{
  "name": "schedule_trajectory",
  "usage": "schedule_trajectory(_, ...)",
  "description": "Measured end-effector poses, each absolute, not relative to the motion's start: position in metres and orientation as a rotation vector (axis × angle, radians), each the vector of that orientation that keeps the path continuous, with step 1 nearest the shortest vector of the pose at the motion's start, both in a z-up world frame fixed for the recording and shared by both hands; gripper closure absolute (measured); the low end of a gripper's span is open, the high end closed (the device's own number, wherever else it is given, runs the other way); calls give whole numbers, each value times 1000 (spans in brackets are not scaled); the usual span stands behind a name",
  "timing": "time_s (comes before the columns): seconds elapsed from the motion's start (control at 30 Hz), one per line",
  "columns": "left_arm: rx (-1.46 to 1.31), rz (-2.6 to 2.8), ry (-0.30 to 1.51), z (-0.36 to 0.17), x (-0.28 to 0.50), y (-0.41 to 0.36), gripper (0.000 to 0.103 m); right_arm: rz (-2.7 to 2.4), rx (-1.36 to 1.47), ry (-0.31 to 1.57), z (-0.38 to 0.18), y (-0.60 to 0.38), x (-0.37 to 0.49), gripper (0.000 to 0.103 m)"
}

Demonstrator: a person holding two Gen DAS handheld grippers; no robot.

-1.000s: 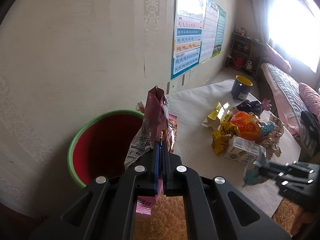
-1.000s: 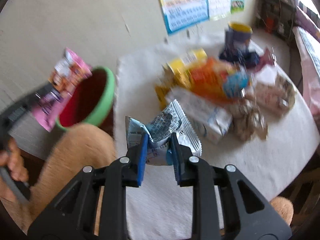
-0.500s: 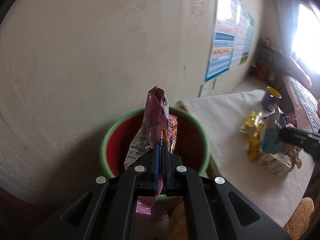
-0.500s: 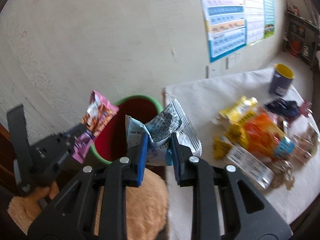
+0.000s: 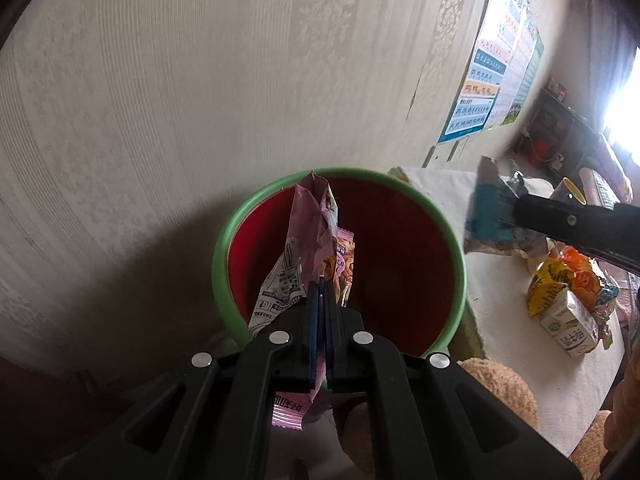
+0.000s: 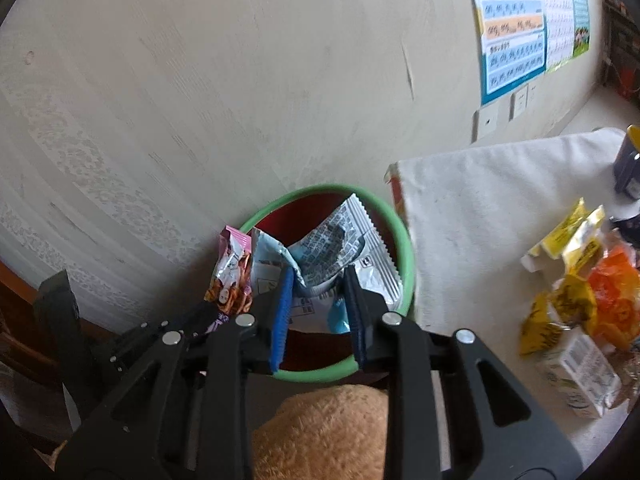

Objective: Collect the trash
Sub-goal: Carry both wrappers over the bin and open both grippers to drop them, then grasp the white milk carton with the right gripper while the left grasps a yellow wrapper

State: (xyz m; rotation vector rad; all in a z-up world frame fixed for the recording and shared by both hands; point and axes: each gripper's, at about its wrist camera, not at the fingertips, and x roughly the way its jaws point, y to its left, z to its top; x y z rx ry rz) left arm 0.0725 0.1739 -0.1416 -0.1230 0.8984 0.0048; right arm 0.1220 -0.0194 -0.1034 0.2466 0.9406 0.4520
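A: Where is the left gripper [image 5: 320, 300]?

B: Over the bin [image 5: 456, 248], a red tub with a green rim against the wall; its jaws are pressed fully together on a pink wrapper [image 5: 316, 220], which stands upright above the bin's mouth, with its lower end hanging out beneath the fingers.

A: And the right gripper [image 6: 320, 288]?

B: In its own view it sits at six o'clock of the bin, pointing down into it; the jaws have just been opening a little and stand slightly apart, with a crumpled silver-and-blue wrapper [image 6: 340, 240] between the blue pads [image 6: 282, 312]; the wrapper is still caught between them, above the red inside of the bin.

A: Are the two wrappers touching?

B: I cannot tell; the pink one shows just beside the silver one, at its nine o'clock.

A: What else is there?

B: At three o'clock of the bin, a table under a white cloth [image 6: 480, 200]; on it a heap of yellow and orange wrappers [image 6: 580, 280], a small white carton [image 6: 580, 376] and a dark mug [image 5: 568, 194] with a yellow inside; a chart [image 6: 512, 32] hangs on the wall.
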Motion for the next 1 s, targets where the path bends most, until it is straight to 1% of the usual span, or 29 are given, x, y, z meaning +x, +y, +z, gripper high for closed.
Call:
schedule_trajectory(0.07,-125,5,904,-144,76,174,102,457,248,950,-108,-16,127,75)
schedule_trajectory(0.1,-122,7,903,-145,77,174,99,462,251,951,-109,-14,129,74)
schedule_trajectory(0.13,-118,6,900,-145,79,173,99,469,256,952,-109,-13,131,69)
schedule_trajectory(0.17,-114,2,899,-145,80,172,94,472,261,952,-110,-11,132,62)
schedule_trajectory(0.2,-109,2,899,-145,79,172,79,470,269,949,-110,-10,131,42)
schedule_trajectory(0.23,-105,1,893,-145,79,172,71,471,283,943,-111,-13,131,36)
schedule_trajectory(0.27,-104,2,885,-144,79,172,59,475,294,941,-112,-14,132,36)
schedule_trajectory(0.5,-119,0,883,-140,77,171,59,430,262,932,-112,-36,115,35)
schedule_trajectory(0.67,-105,-17,862,-131,74,161,55,276,150,922,-119,-91,86,34)
schedule_trajectory(0.7,-101,-21,857,-129,73,158,54,235,114,925,-123,-106,81,33)
schedule_trajectory(0.8,-102,-43,854,-125,70,149,53,165,36,978,-136,-140,75,26)
schedule_trajectory(0.87,-108,-55,861,-123,68,143,53,127,-36,1025,-146,-161,75,25)
schedule_trajectory(1.0,-82,-80,874,-118,64,126,53,97,-152,1120,-167,-184,83,18)
